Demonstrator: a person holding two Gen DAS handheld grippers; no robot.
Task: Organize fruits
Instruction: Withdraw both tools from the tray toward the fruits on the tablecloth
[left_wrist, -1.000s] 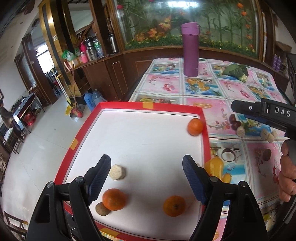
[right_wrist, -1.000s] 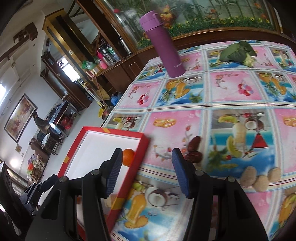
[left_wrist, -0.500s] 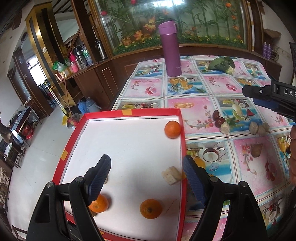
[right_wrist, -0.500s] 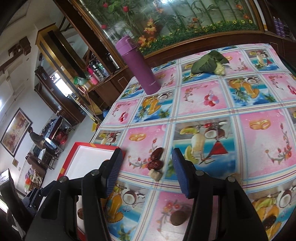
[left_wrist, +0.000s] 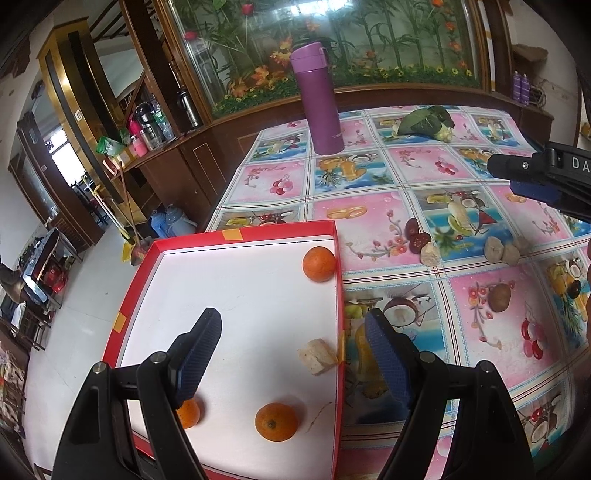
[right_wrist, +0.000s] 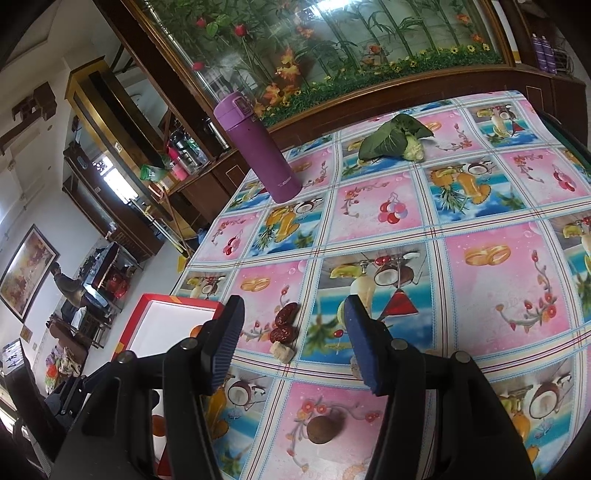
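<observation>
Right now the loose fruit sits on the patterned tablecloth (right_wrist: 384, 206), outside the red tray (left_wrist: 334, 295): two dark red dates (right_wrist: 284, 323) lie touching each other, with a pale cut chunk (right_wrist: 282, 352) just below them. In my right wrist view that cluster falls between my two spread fingers, at about 11 o'clock from my right claw (right_wrist: 295, 339), and the dates' long axis runs roughly from 1 to 7 o'clock, slanted across my opening. A brown round fruit (right_wrist: 320, 430) lies closer in, near 6 o'clock from the dates. My right claw is plainly the nearer one to all of these; I judge a small turn of the wrist would square my pads to the dates.

My left claw (left_wrist: 291, 354) hovers over the tray's right rim, fingers wide apart and holding nothing. Inside the tray are an orange (left_wrist: 318, 264) at 12 o'clock, another orange (left_wrist: 276, 421) at 6 o'clock, a third partly hidden behind my left finger, and a pale chunk (left_wrist: 317, 356) against the right wall.

Farther off at 12 o'clock stand a purple flask (left_wrist: 319, 99) and a leafy vegetable (left_wrist: 424, 122)
</observation>
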